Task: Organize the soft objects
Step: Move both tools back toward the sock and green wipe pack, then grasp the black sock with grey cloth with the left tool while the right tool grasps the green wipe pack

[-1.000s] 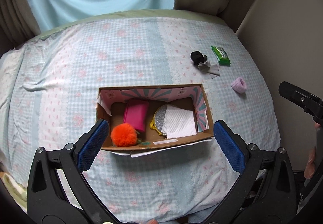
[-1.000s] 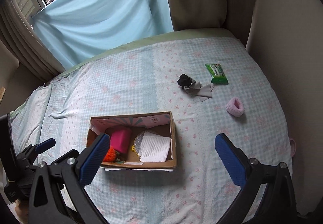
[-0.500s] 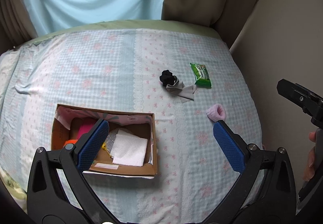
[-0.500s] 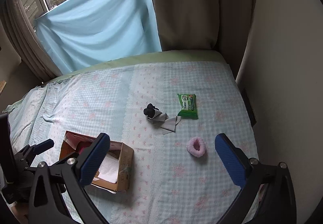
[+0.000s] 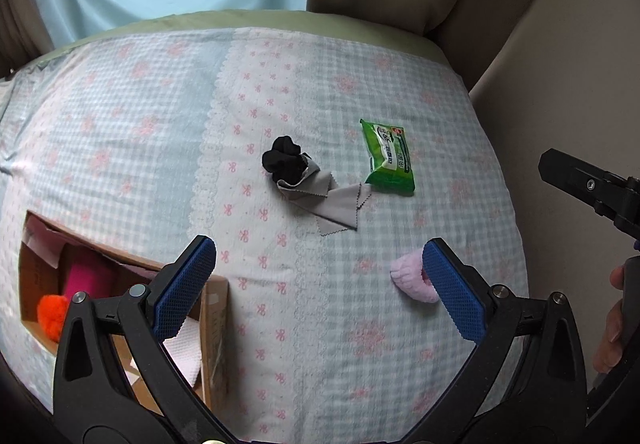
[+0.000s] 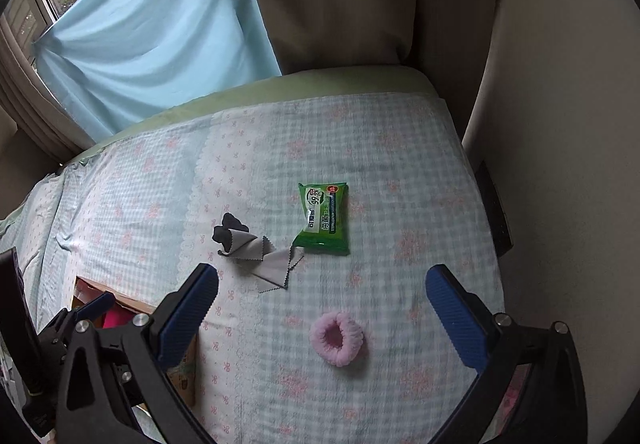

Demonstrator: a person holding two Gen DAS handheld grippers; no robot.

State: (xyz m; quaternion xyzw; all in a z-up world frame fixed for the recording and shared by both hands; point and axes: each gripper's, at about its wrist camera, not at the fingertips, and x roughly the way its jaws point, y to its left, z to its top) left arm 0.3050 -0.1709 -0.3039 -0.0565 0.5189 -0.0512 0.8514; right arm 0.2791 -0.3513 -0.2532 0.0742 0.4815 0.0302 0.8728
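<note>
On the checked bedspread lie a pink scrunchie (image 6: 337,337) (image 5: 412,280), a grey cloth (image 6: 264,258) (image 5: 326,200) with a black scrunchie (image 6: 226,233) (image 5: 284,160) at its far end, and a green wipes pack (image 6: 325,219) (image 5: 389,157). The cardboard box (image 5: 214,320) (image 6: 184,376) at the left holds a pink pouch (image 5: 86,276), an orange pompom (image 5: 52,310) and a white cloth (image 5: 186,348). My right gripper (image 6: 322,312) hangs open just above the pink scrunchie. My left gripper (image 5: 320,286) is open over bare bedspread; its right finger hides part of the scrunchie.
The bed ends at a beige wall (image 6: 560,164) on the right. Blue and beige curtains (image 6: 160,44) hang behind it. The right gripper's body and a hand (image 5: 612,332) show at the right edge of the left wrist view.
Both grippers have swung right, away from the box and toward the loose items. The pink scrunchie now sits between the right gripper's fingers. Nothing on the bed has moved.
</note>
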